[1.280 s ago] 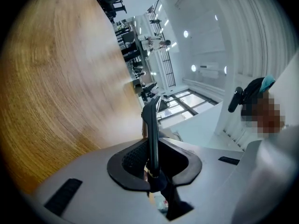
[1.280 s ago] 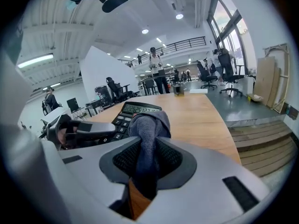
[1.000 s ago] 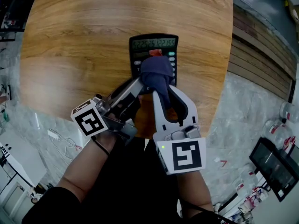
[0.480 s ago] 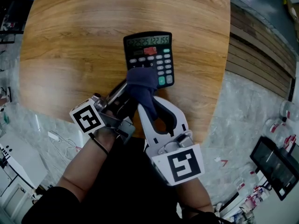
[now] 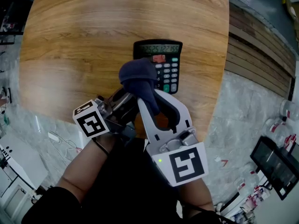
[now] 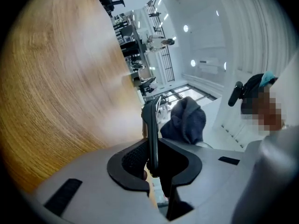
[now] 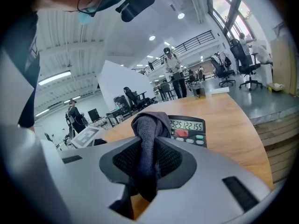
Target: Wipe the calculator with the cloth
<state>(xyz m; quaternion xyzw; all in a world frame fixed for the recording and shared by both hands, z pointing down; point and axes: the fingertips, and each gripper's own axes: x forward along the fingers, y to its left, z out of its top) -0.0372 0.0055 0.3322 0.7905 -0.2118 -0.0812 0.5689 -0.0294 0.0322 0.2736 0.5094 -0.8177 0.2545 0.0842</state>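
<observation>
The calculator is near the table's near right edge, its long axis running from near to far edge and its display toward the far edge. The left tool is clamped on its near left edge, seen as a thin slab on end between the pads. It looks like light, stiff, smooth plastic that could slip, so an edge hold clear of the keys suits it. The right tool is closed on the soft, bunched cloth, whose wad covers the near left keys.
</observation>
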